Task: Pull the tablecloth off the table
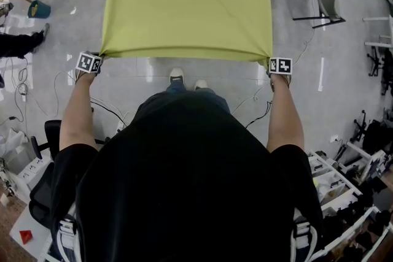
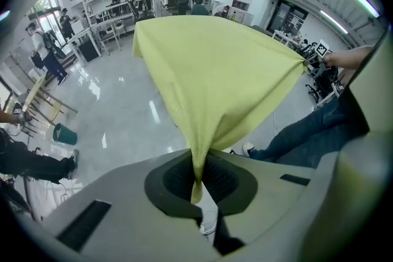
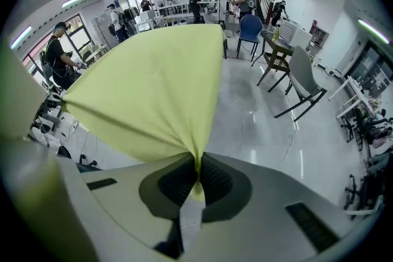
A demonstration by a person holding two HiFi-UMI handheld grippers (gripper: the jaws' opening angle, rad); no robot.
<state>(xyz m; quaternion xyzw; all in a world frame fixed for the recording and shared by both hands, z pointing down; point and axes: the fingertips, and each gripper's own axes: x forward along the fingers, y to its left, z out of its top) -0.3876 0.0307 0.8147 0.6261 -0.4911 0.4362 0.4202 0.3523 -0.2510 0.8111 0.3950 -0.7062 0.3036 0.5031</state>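
Tablecloth (image 1: 187, 3), plain yellow-green woven fabric, stretches taut and smooth above the glossy grey floor (image 1: 215, 73) in front of the person (image 1: 184, 181). Its two near corners bunch into narrow folds, one pinched tight in the left tool (image 2: 198, 180), the other in the right tool (image 3: 198, 176).

Operator clothing: black short-sleeved shirt (image 1: 184, 181), blue jeans (image 1: 177, 88), pale shoes (image 1: 177, 75). Grey-and-white webbing straps (image 1: 66, 236) sit at both lower sides of the torso. Left tool (image 2: 198, 180) and right tool (image 3: 198, 170): light grey moulded shells, dark ribbed pads (image 2: 175, 178) set in a dark oval recess, dark rectangular slots (image 2: 83, 224). Each tool carries a cube (image 1: 89, 62) with black-and-white square markers.
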